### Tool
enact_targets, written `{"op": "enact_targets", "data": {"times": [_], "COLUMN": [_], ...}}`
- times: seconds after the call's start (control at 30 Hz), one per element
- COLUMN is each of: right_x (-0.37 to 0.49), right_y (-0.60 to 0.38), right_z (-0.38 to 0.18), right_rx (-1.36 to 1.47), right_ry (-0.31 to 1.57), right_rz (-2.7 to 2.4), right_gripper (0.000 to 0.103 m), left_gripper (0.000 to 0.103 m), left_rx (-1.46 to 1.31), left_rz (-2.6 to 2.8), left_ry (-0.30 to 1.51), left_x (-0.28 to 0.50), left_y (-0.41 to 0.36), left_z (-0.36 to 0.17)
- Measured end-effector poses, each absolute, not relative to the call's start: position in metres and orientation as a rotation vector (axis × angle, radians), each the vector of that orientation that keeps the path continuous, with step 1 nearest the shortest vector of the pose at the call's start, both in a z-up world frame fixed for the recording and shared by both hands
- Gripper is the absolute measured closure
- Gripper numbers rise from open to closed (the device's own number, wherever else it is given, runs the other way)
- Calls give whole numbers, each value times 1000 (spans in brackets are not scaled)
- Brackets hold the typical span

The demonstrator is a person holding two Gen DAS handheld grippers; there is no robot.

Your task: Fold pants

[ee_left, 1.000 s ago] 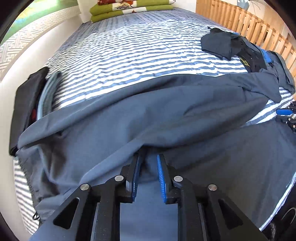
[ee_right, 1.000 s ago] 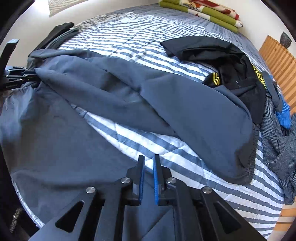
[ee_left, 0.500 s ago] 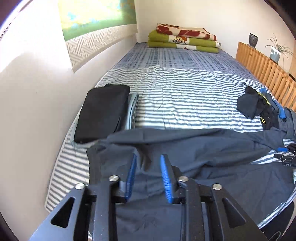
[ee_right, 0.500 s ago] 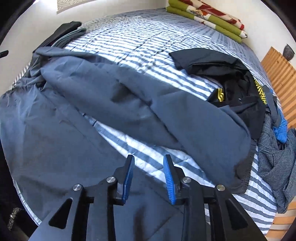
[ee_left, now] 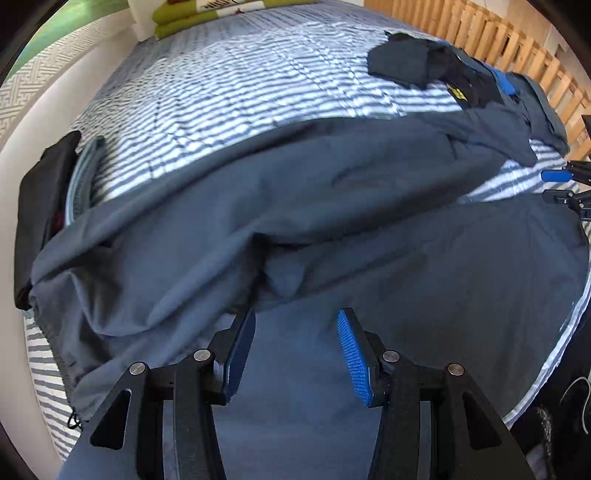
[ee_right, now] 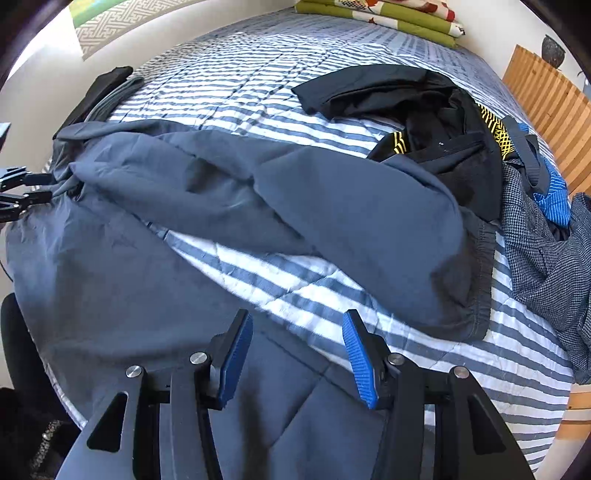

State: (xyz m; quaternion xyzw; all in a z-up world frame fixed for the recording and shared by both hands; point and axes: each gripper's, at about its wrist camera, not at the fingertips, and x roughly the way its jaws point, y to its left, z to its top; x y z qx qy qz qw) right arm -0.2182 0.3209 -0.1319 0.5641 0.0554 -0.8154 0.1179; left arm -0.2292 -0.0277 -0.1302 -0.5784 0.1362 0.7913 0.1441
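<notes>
Slate-blue pants lie crumpled across the striped bed cover, one leg draped at an angle over the other. My left gripper hovers open just above the fabric near the crotch fold, nothing between its blue pads. My right gripper is open too, low over the near leg of the pants, where a strip of cover shows between the legs. The far leg's hem lies to the right. Each gripper shows at the edge of the other view: right gripper, left gripper.
A heap of black clothes and a checked garment lie right of the pants. A folded black stack sits at the left by the wall. Green folded blankets lie at the head. A wooden slatted rail runs along the right side.
Both grippers went from nearly shut on the pants' fabric to wide open and let it go. The left gripper lifted, then came back down low over the pants.
</notes>
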Motion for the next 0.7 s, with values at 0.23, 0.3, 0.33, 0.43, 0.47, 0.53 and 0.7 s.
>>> {"op": "enact_targets", "data": {"times": [0.23,0.3,0.33,0.43,0.47,0.53,0.7], "right_x": [-189,-189,-192,-203,-208,-214,-196], "right_y": [290,283,280,280,282,284,234], "right_z": [-160,-169,-174,-178,-177,-173,-144], "right_rx": [1684,1688,1696,1674,1682,1715,1580], "right_ry": [325,377,407,401,393,388,290], "right_rz": [-2287,-2286,-2302,-2372,-2399,-2453,-2347], "right_gripper": [57,57,57,56,56,58,61], "left_gripper": [53,53,53,55,55,59,66], "left_rx": [-1754,-1735,-1731,-1707,-1713,-1703,-1669], "left_rz": [2210,2243,2277,2363,2380,2403,2426], "left_ry": [529,494,502,528,528,494,405], "left_x": [-223,-229,-235,-251,-255,-261,-250], "left_y": [-5,-6,-6,-6,-6,-6,-15], "left_z": [-183,-184,-185,-186,-187,-186,-171]}}
